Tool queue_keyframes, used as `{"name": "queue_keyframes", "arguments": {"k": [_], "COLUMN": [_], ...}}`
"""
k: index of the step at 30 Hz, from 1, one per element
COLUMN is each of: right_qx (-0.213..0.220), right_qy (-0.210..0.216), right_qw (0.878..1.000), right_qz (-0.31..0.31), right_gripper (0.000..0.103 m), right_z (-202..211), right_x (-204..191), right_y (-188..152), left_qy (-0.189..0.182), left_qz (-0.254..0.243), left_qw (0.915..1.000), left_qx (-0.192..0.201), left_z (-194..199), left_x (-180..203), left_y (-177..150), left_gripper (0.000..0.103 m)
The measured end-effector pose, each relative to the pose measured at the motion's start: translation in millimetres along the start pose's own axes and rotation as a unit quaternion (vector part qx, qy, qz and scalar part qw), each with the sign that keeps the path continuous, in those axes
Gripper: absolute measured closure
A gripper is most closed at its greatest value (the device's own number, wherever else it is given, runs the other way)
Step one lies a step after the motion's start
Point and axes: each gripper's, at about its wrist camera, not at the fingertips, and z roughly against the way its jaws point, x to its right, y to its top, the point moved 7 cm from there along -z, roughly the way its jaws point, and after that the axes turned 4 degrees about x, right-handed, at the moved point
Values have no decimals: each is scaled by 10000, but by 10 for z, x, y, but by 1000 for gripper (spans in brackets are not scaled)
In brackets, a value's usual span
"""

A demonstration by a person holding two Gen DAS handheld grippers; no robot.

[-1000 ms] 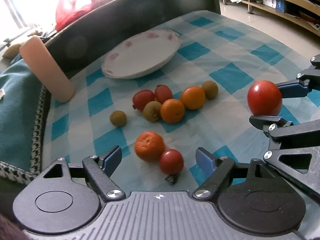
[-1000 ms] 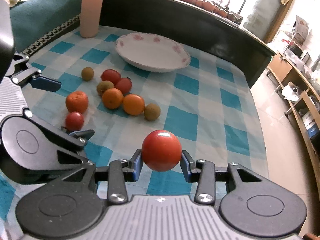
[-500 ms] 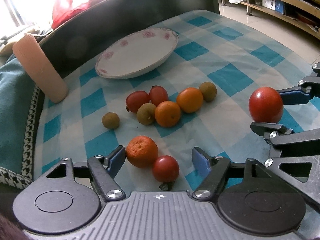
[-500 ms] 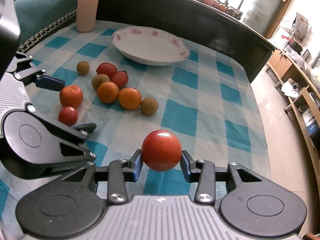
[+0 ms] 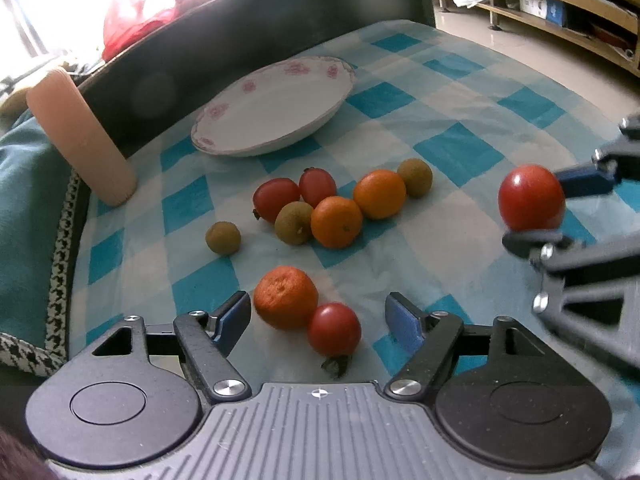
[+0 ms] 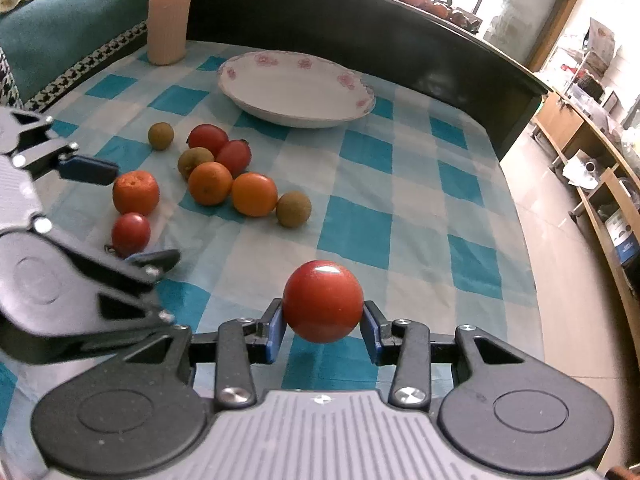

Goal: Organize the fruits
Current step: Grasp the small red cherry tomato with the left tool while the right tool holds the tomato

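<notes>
Right wrist view showed the right hand-held gripper [image 6: 323, 322] clamping a tomato [image 6: 322, 301]; the left hand-held gripper [image 5: 318, 316] gaped wide; the plate [image 6: 256, 92] sat unfilled, nine fruits remaining.

Fruit cluster [image 6: 224, 176] blocks left route, open cloth [image 6: 400, 184] rightward (seemingly) to plate [image 6: 296, 92]

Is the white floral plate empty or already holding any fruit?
Empty: the white floral plate shows only bare porcelain in both views; all loose fruit lies on the checked cloth.
</notes>
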Motion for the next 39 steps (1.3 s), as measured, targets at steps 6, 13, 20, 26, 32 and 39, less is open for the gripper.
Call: {"name": "queue_keyframes", "arguments": {"k": [6,13,20,26,32,39], "right_qx": [-75,-121,-144,-126,-134,-83], "right_qy": [139,296,454,501,460,428], "right_qw": [9997,9989,9977,9976,9978,9981], "right_qz": [-163,-348,-478,-463,-453,-433], "right_gripper": [49,49,49,49,49,49], "right_z": [-11,-13,-7,-4,-1,20], "right_x": [40,83,65,26,27,42], "right_y": [-30,-33,-26,-5,-2,12], "left_qy": [-62,-243,-689,-887,-845,-741], "left_qz": [-118,63,814,1025,950,763], "left_qw": [9998,9996,9941,9903,9915,9941], "left_qx": [128,133,-197,-289,-259,-225], "left_z": [24,80,66,21,8,12], "left_x": [51,29,-49,-31,-18,-2], "left_y": [-15,-87,-108,-60,-36,-3], "left_gripper": [23,28,42,53,55,63]}}
